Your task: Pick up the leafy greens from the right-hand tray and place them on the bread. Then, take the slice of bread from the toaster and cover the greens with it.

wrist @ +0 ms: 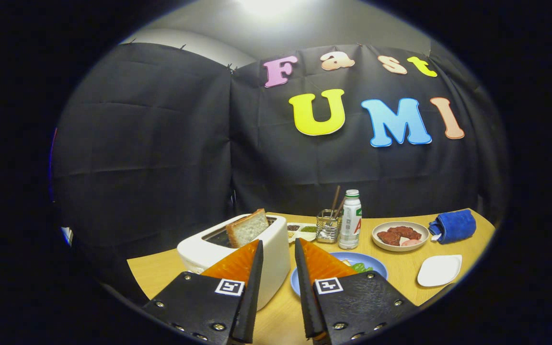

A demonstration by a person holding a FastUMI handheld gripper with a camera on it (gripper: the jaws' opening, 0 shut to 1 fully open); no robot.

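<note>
The hand-held gripper [277, 249] hangs above the surface [281, 311], fingers slightly apart and holding nothing. Just beyond its left finger stands the toaster [199, 251], a bread slice [247, 228] sticking up from its slot. Right of the toaster, a blue plate [374, 265] holds greens [361, 267].

The gripper [277, 249] hangs level, fingers parted, holding nothing
</note>
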